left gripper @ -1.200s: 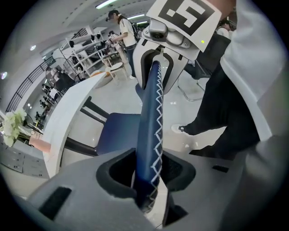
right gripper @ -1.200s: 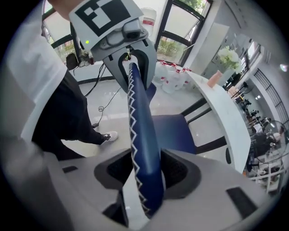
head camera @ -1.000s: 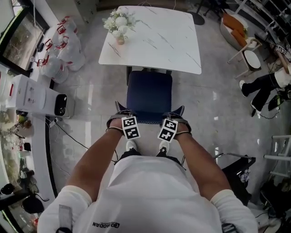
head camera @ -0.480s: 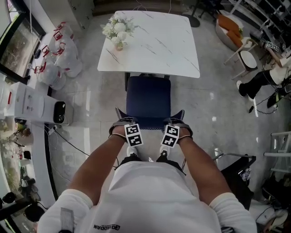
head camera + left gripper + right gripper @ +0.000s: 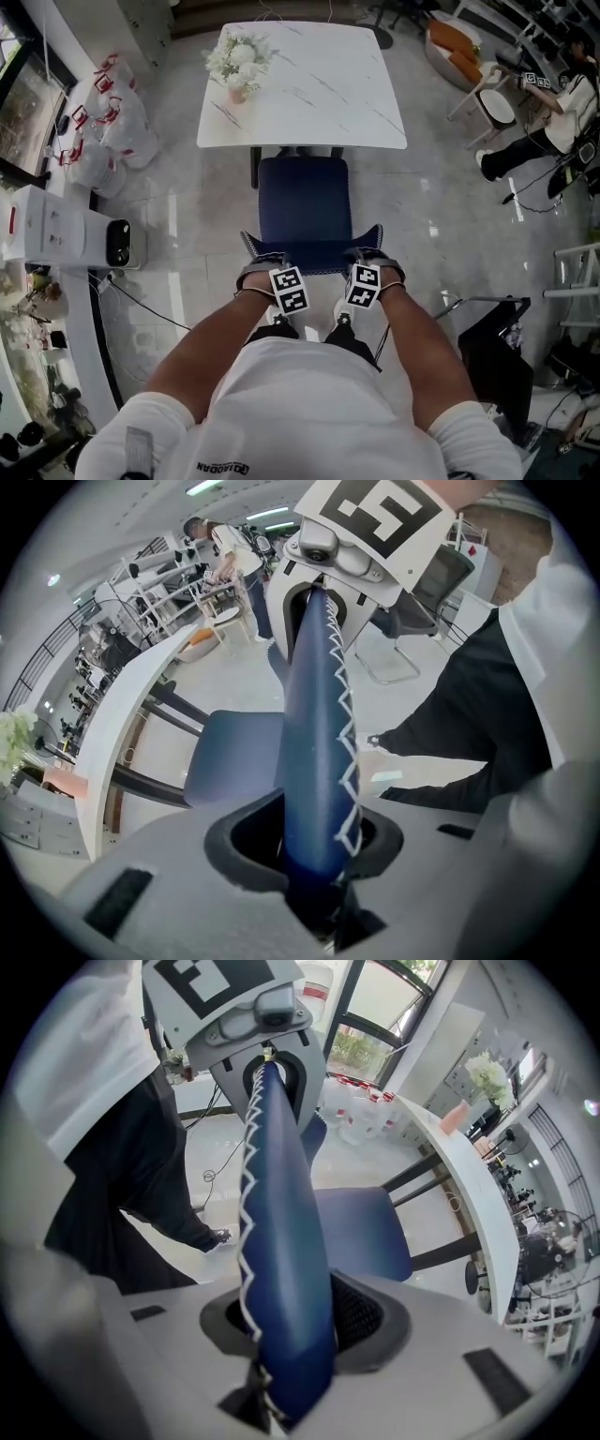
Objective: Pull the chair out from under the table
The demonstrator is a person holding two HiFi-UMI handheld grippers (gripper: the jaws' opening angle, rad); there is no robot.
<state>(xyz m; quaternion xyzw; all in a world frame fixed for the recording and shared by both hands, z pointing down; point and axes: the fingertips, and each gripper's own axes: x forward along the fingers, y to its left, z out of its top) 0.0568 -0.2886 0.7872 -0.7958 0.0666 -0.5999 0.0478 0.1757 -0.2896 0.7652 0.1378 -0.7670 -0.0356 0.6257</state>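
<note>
A navy chair (image 5: 303, 202) with white zigzag stitching stands at the near edge of the white marble table (image 5: 319, 89), its seat mostly out from under the top. My left gripper (image 5: 261, 256) is clamped over the left end of the backrest (image 5: 314, 752). My right gripper (image 5: 371, 254) holds the right end of the backrest (image 5: 281, 1241); its jaws are opening slightly, with the padding still pressed between them. In the left gripper view my left gripper (image 5: 314, 846) straddles the backrest's top edge. My right gripper (image 5: 291, 1330) does the same in its own view.
A vase of white flowers (image 5: 234, 64) stands on the table's left corner. White bags (image 5: 103, 122) and a white appliance (image 5: 66, 230) line the left wall, with a cable (image 5: 150, 292) on the floor. A black frame (image 5: 489, 352) stands at right; a seated person (image 5: 539, 131) is far right.
Both grippers and the backrest have come back toward me, and more of the seat shows in front of the table edge.
</note>
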